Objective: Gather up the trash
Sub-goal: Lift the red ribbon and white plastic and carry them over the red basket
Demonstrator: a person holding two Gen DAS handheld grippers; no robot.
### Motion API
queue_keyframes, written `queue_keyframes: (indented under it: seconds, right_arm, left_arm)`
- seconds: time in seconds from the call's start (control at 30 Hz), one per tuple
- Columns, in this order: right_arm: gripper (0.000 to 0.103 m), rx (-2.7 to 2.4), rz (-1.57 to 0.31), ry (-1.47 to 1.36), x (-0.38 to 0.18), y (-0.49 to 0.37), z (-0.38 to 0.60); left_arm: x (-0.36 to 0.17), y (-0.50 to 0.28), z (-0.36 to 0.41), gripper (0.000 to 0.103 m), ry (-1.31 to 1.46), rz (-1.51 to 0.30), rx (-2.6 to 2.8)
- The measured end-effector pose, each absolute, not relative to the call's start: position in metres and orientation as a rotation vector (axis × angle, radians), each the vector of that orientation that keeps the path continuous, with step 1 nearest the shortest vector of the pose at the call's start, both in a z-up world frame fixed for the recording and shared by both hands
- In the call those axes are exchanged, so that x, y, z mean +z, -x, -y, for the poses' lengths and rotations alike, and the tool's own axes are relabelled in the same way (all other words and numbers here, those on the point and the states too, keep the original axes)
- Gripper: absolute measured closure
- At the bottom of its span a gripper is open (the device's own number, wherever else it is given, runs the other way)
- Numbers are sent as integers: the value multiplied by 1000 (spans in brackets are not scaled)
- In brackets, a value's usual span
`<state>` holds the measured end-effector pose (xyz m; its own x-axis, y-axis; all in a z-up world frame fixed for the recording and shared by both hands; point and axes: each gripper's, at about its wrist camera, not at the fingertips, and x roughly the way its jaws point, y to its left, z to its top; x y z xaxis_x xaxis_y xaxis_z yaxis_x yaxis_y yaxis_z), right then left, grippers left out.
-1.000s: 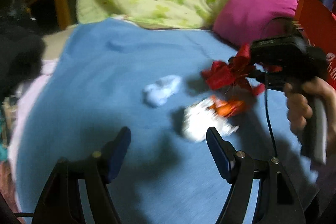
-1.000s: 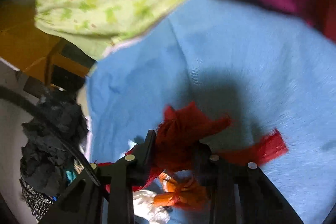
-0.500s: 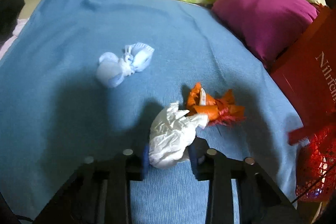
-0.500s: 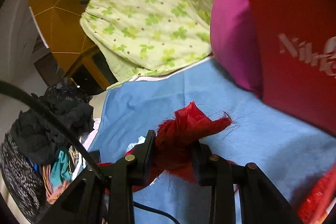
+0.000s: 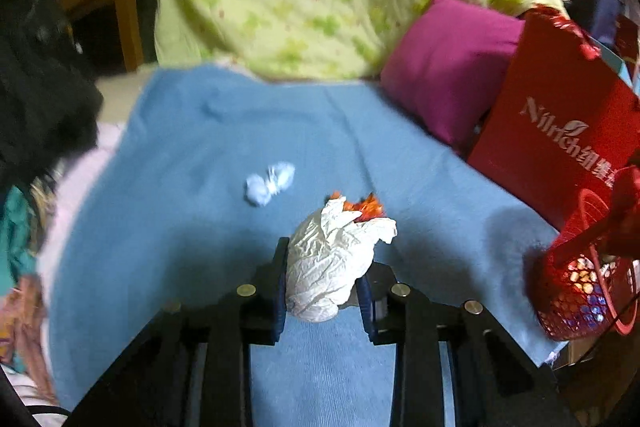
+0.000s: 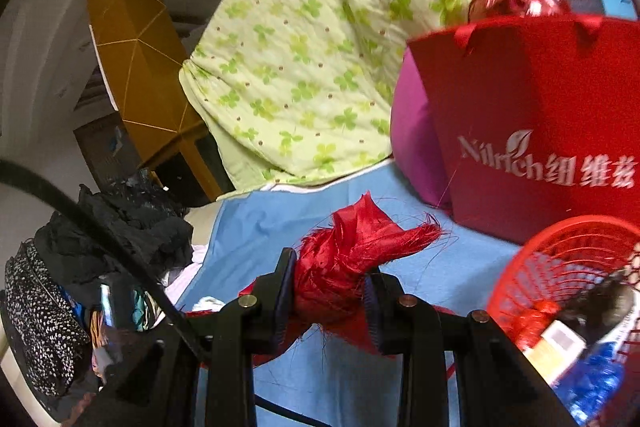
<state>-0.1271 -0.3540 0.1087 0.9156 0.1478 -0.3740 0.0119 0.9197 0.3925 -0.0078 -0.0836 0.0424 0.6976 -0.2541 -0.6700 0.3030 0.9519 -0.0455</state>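
Fingers of the left gripper [image 5: 325, 285] pinch a crumpled white paper wad [image 5: 334, 263] above the blue bed sheet [image 5: 200, 247]. Right gripper [image 6: 330, 301] pinches frayed red fabric scrap [image 6: 352, 259], w/ red mesh basket [image 6: 532, 267] just beside it.

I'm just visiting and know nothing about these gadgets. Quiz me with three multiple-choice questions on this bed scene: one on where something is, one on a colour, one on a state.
1. Where does the small pale blue wad lie?
A. on the blue blanket
B. in the red mesh basket
C. on the magenta pillow

2. What colour is the bag printed "Nilrich"?
A. green
B. red
C. black

3. What is the left hand-held gripper doing?
A. standing open and empty
B. clamping a white crumpled paper
C. clamping a bottle

Answers: 1 A, the wad sits on the blanket, apart from the basket. 2 B, the bag's face is red with white lettering. 3 B, the paper is pinched between its two fingers.
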Motion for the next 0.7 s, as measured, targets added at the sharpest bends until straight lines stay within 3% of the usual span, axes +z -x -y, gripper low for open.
queue_keyframes:
  seconds: [0.4, 0.7]
  right_arm:
    - [70, 42, -300, -375, 147, 207, 362]
    - [70, 3, -245, -383, 158, 244, 376]
  left_arm:
    - [117, 104, 109, 72, -201, -502, -326]
    - [139, 141, 127, 71, -247, -436, -361]
